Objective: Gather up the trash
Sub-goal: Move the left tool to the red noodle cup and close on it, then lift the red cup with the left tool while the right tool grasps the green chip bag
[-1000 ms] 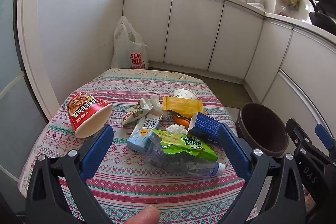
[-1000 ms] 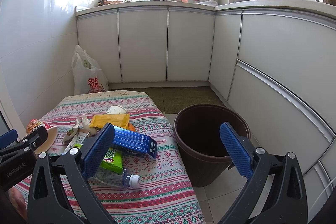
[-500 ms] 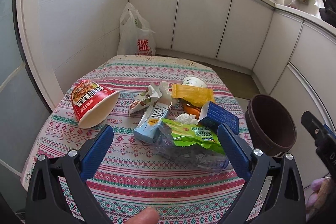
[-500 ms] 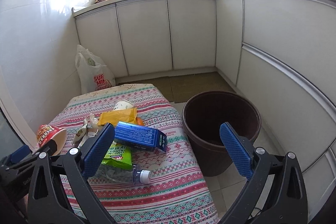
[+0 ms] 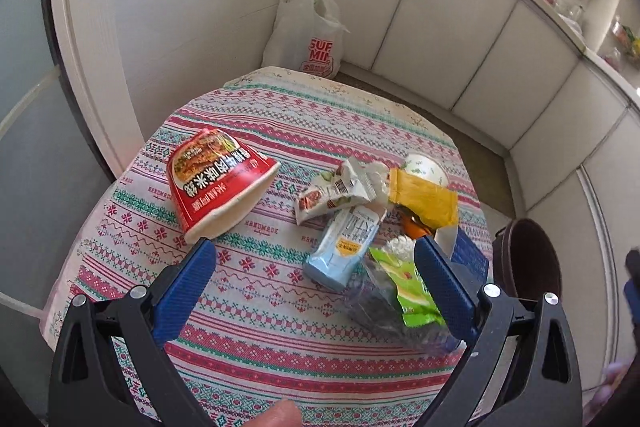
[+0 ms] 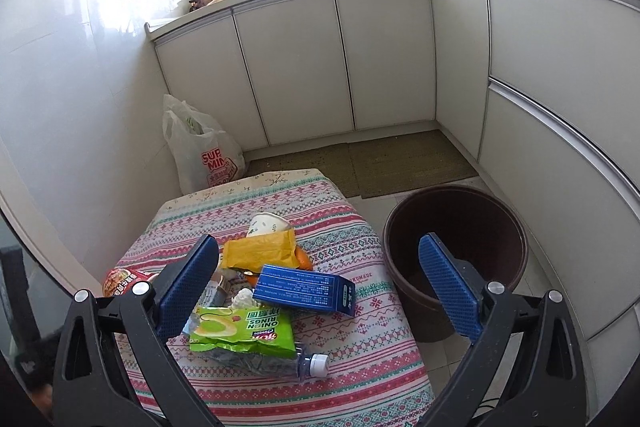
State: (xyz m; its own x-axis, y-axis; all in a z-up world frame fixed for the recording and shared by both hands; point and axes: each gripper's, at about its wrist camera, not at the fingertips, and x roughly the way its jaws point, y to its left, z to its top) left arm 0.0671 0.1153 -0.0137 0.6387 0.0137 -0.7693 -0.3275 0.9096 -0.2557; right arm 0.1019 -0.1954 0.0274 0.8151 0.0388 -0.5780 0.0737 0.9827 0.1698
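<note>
Above the striped cloth-covered table [image 5: 256, 311], both my left gripper [image 5: 316, 275] and right gripper [image 6: 320, 283] gape wide, empty. The litter pile, crowned by a green crisp packet [image 6: 244, 331], sits beside the brown plastic bin [image 6: 456, 223]; a careless grab could knock the clear crushed bottle [image 6: 280, 361] off the edge.

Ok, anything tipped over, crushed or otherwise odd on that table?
Yes: the red noodle cup lies on its side, apart from the pile. The clear bottle lies flat and looks crumpled under the green snack bag. Nothing looks spilled.
</note>
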